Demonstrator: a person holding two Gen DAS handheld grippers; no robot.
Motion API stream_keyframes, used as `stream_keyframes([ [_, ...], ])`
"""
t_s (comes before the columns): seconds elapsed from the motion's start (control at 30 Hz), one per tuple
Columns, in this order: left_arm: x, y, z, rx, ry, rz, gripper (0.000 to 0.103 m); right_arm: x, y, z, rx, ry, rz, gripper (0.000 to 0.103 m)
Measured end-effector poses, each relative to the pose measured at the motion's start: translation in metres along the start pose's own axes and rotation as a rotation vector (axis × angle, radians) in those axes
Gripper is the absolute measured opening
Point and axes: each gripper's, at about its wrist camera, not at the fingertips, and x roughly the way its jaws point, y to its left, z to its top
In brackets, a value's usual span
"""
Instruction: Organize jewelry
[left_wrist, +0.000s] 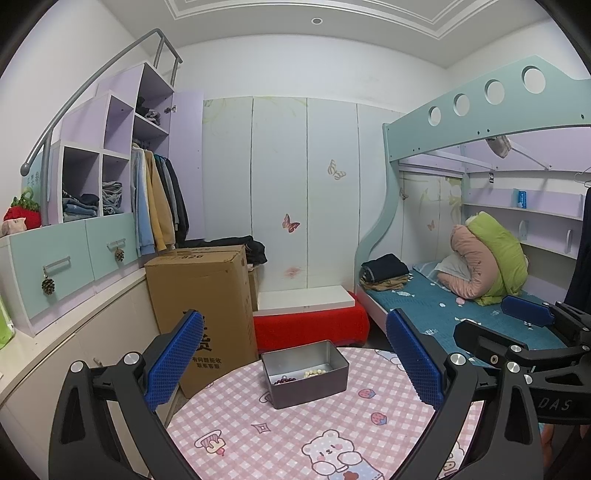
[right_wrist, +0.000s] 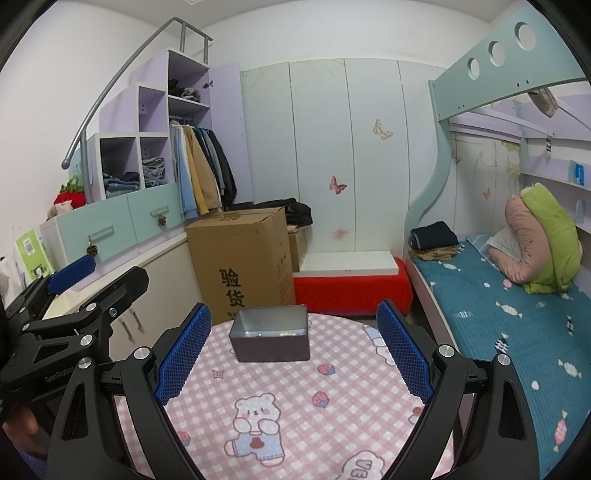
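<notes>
Jaws: both sets stood wide apart and held nothing.

Left gripper (left_wrist: 295, 365): hovered above the near part of the round table (left_wrist: 369, 435), its blue pads (left_wrist: 173, 365) framing the tin.

Right gripper (right_wrist: 293, 356): alongside, likewise raised over the pink checked cloth, well short of the tin.

Metal tin (left_wrist: 305, 373): open, rectangular, lidless, upright toward the far edge of the table.

Dark red beads (left_wrist: 283, 380): lay on the tin floor, near-left corner.

Pale beads (left_wrist: 316, 372): just beside the red ones, same tin. No jewelry showed loose on the cloth.

Risk, as judged: the tin looked light and sat close to the table's far rim; a pad catching its wall could push it off or tip the beads out. Reaching inside with wide pads could also tangle the two strands.
</notes>
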Motion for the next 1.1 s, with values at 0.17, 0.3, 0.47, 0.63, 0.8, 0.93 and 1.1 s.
stream_keyframes([
  [0.17,0.001,0.000,0.000,-0.004,0.005,-0.003,0.096,-0.003,0.000,0.001,0.016,-0.007,-0.006,0.088],
  [0.3,0.002,-0.001,0.000,-0.002,0.006,0.000,0.096,-0.005,-0.001,0.003,0.018,-0.017,-0.004,0.088],
  [0.47,-0.002,-0.003,0.000,0.008,-0.023,0.014,0.096,-0.008,0.003,0.003,0.017,-0.028,0.000,0.088],
  [0.63,-0.004,-0.003,0.000,0.015,-0.045,0.018,0.096,-0.011,0.002,0.003,0.021,-0.042,0.004,0.088],
  [0.8,-0.001,0.000,-0.001,-0.003,-0.034,-0.002,0.096,-0.013,0.004,0.003,0.016,-0.053,0.004,0.088],
  [0.93,-0.001,0.001,-0.002,-0.006,-0.039,-0.001,0.096,-0.013,0.005,0.003,0.016,-0.052,0.007,0.088],
  [1.1,-0.002,0.000,-0.002,-0.013,-0.048,0.007,0.096,-0.014,0.006,0.002,0.013,-0.053,0.007,0.088],
])
